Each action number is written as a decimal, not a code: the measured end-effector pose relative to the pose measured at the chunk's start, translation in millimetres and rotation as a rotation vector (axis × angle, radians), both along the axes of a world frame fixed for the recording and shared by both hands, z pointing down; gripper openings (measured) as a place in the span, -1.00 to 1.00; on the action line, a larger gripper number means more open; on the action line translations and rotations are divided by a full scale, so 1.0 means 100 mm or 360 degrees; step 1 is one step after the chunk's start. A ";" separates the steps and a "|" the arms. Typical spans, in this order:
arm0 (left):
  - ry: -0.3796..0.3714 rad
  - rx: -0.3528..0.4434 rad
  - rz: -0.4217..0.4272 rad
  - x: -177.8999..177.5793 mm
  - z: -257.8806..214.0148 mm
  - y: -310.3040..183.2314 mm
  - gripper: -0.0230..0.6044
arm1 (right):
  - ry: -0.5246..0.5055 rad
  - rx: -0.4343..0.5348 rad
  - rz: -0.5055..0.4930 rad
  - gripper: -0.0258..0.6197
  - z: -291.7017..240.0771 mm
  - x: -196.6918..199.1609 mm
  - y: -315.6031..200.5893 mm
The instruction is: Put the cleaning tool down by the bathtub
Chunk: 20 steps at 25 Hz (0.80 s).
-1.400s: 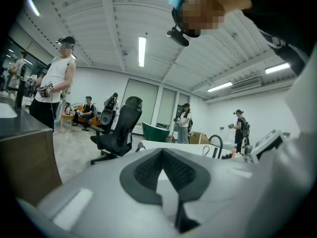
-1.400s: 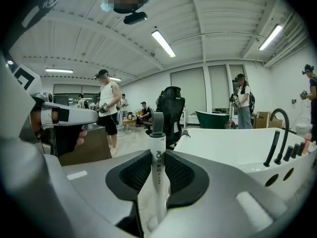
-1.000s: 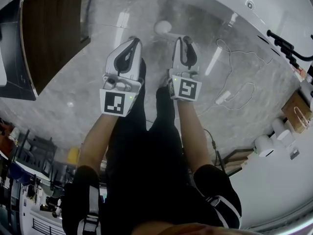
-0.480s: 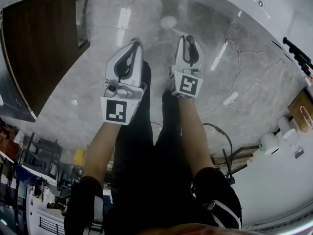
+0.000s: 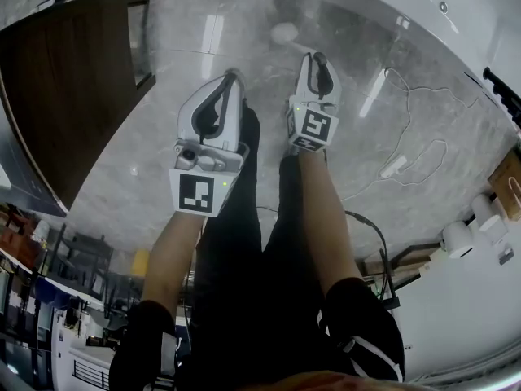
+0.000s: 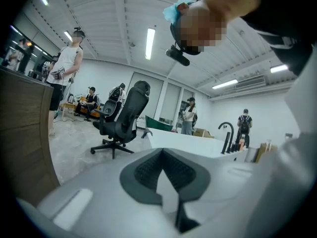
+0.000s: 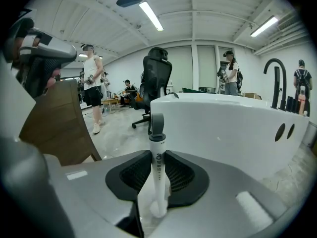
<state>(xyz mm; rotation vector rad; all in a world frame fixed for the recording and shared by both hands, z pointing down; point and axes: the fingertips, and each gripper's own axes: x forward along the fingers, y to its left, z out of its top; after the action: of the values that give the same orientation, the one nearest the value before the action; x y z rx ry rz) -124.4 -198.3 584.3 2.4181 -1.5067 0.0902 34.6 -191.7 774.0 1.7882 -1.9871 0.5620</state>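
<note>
Two claws hang out in front of the person, low over the glossy grey floor (image 5: 163, 31), and I'll take it from the left. Far left stands a dark wooden cabinet (image 5: 65, 88), well clear of the action. Next comes the left claw (image 5: 232, 78): its gripper view shows the dark ribbed pads pressed together at the tips (image 6: 162, 152), nothing between them. Beyond it there's a black office chair (image 6: 124, 118) out on the open floor, with people standing and sitting further back.

Moving across to the right claw (image 5: 319, 58), and this one is busy. It's pinching the cleaning tool (image 7: 157, 148) by its slim white handle, pads closed on both sides of it (image 7: 157, 157). The handle runs forward along the jaws, and its grey hanging loop pokes out past the tips. So the tool is up in the grip, off the floor.

Straight ahead of that loop rises the white bathtub (image 7: 223, 128), near but not touching. From above, its rim (image 5: 383, 2) sweeps across the upper right. A black tap (image 7: 277, 78) curves over the far edge. A white cable (image 5: 407, 149) trails on the floor at the right.
</note>
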 end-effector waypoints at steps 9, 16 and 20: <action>0.0007 -0.0017 0.0007 -0.06 0.10 -0.02 -0.90 | 0.0030 -0.0144 0.0018 -0.64 0.43 -0.02 0.05; 0.0008 -0.0014 0.0008 -0.11 0.10 -0.06 -0.90 | 0.0024 -0.0258 0.0014 -0.64 0.70 -0.07 0.12; 0.0011 -0.0018 0.0000 -0.14 0.12 -0.06 -0.90 | 0.0017 -0.0276 0.0021 -0.64 0.73 -0.09 0.09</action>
<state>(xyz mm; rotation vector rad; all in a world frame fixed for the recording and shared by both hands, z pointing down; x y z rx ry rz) -138.8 -204.0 596.0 2.4069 -1.4990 0.0900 25.8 -182.3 847.4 1.6965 -1.8596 0.7046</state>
